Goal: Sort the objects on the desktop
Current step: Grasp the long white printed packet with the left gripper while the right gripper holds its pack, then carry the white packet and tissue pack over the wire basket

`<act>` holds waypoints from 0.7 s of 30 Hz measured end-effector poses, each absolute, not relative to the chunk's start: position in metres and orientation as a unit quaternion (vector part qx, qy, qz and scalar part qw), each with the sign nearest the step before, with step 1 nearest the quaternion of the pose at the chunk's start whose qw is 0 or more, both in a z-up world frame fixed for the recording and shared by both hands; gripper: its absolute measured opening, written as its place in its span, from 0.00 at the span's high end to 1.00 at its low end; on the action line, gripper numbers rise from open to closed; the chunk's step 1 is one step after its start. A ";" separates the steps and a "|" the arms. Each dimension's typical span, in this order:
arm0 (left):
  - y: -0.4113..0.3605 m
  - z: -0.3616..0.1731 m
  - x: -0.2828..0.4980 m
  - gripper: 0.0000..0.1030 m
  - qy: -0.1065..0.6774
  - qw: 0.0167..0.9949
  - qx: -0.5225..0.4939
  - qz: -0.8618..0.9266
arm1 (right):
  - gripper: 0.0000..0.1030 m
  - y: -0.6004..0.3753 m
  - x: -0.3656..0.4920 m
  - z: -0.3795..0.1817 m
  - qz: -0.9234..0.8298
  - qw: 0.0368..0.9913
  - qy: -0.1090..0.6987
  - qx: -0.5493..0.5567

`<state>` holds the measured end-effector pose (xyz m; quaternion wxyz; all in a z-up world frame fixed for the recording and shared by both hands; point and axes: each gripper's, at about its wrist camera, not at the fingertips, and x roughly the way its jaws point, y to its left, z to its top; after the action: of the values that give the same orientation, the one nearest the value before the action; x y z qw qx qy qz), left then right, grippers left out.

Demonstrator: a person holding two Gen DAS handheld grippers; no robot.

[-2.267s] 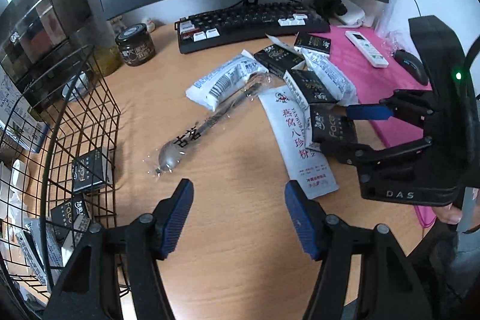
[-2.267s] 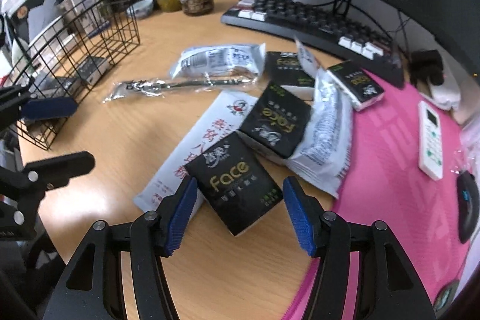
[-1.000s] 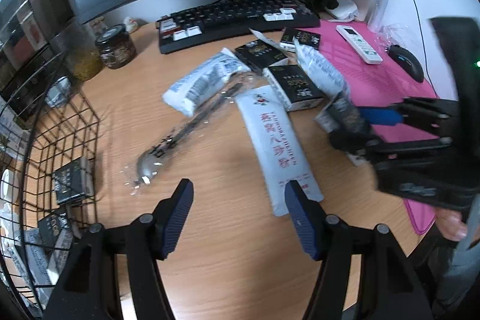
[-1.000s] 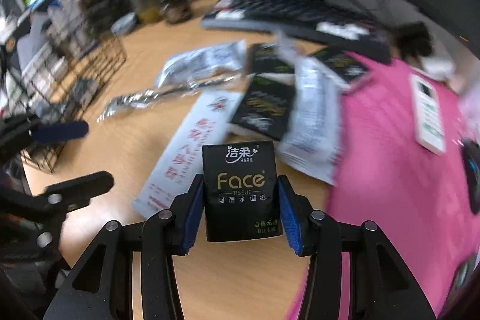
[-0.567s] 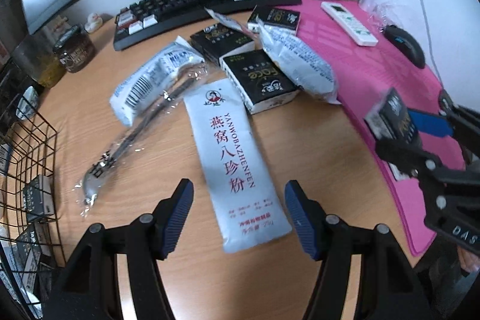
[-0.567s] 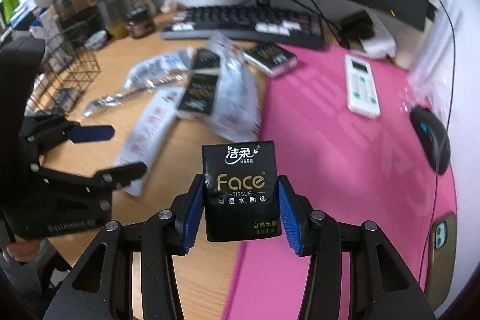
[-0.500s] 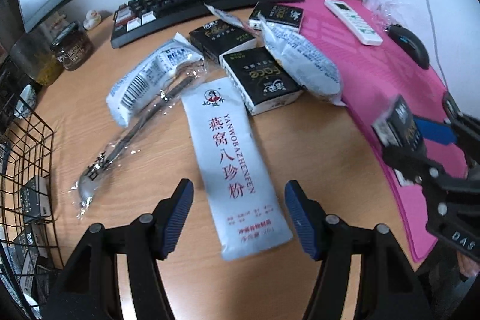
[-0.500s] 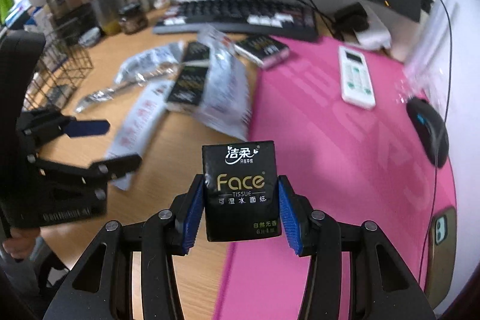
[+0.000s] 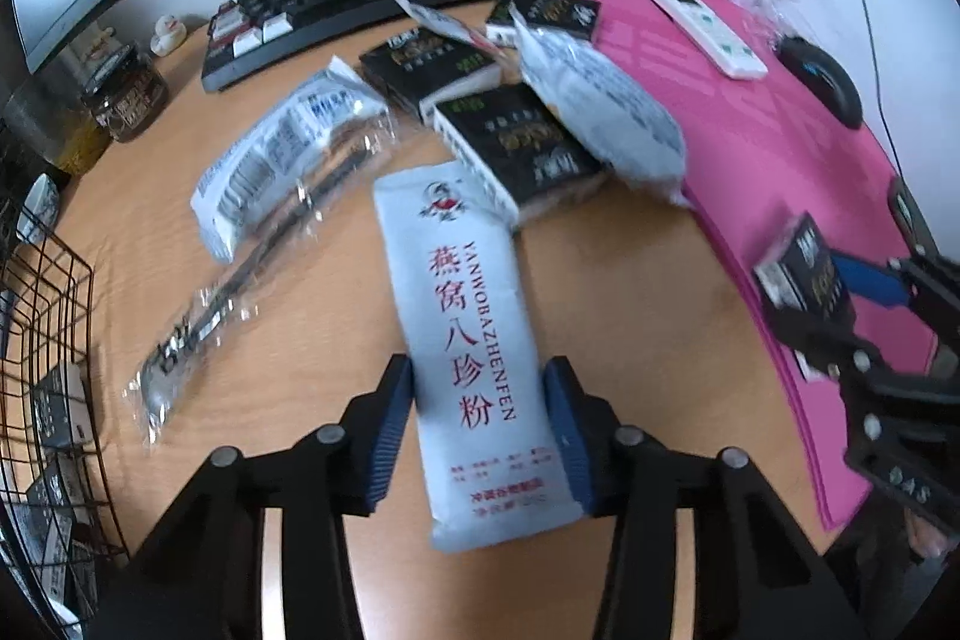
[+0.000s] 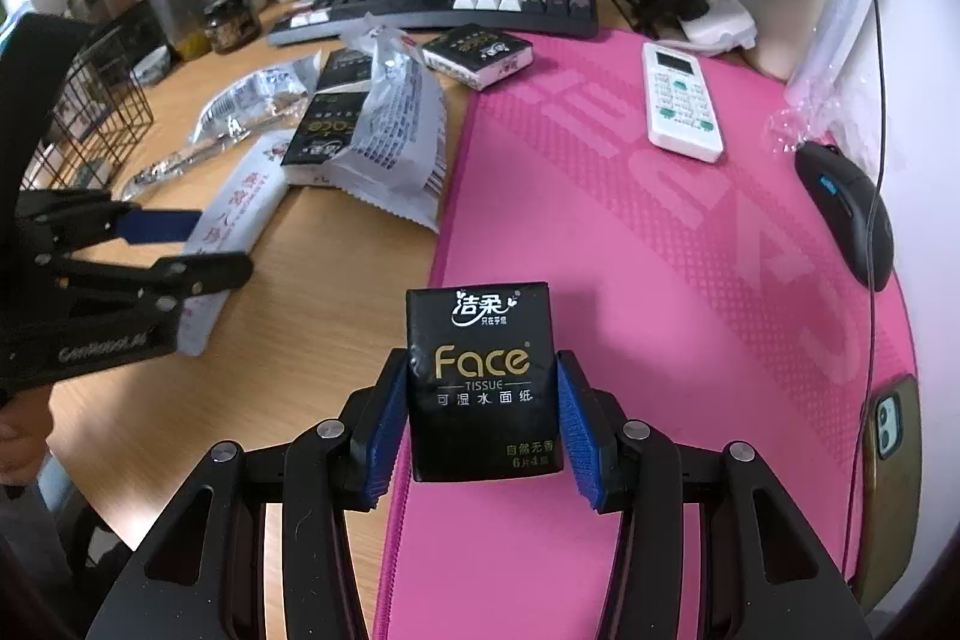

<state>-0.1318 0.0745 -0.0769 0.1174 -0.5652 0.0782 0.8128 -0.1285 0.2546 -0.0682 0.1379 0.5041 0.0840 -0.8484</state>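
Pretty roomy on the pink mat [image 10: 600, 232] up front, just a remote [image 10: 681, 100] and mouse [image 10: 846, 214] further back. Left side's clogged with packets [image 9: 594, 112] and the wire basket [image 9: 42, 340].

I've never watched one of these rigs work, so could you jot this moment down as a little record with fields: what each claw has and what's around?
right gripper: shut on a black Face tissue pack, held above the pink desk mat
left gripper: fingers either side of the white Yanwobazhenfen sachet; contact unclear
desk pile: more Face packs, wrapped spoon
wire basket: holds similar black packs
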 end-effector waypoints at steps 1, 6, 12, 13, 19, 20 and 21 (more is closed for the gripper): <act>0.074 -0.077 -0.127 0.52 0.081 0.121 -0.571 0.808 | 0.54 0.254 -0.128 -0.068 -0.848 0.138 0.085 0.505; 0.076 -0.075 -0.115 0.47 0.096 0.128 -0.568 0.807 | 0.54 0.248 -0.130 -0.067 -0.848 0.133 0.094 0.505; 0.068 -0.079 -0.124 0.40 0.077 0.124 -0.561 0.815 | 0.54 0.244 -0.134 -0.070 -0.852 0.122 0.100 0.499; 0.068 -0.079 -0.125 0.39 0.077 0.122 -0.559 0.817 | 0.54 0.244 -0.134 -0.072 -0.851 0.122 0.101 0.500; 0.070 -0.080 -0.131 0.39 0.073 0.120 -0.553 0.821 | 0.54 0.243 -0.137 -0.076 -0.851 0.123 0.101 0.500; 0.071 -0.080 -0.131 0.39 0.073 0.120 -0.553 0.821 | 0.54 0.243 -0.137 -0.076 -0.851 0.123 0.101 0.501; 0.072 -0.080 -0.131 0.44 0.074 0.122 -0.552 0.822 | 0.54 0.244 -0.138 -0.076 -0.850 0.124 0.100 0.502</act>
<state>-0.1308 0.0716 -0.0799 0.1217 -0.5519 0.0737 0.8217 -0.1379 0.2440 -0.0758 0.1240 0.5018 0.1001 -0.8502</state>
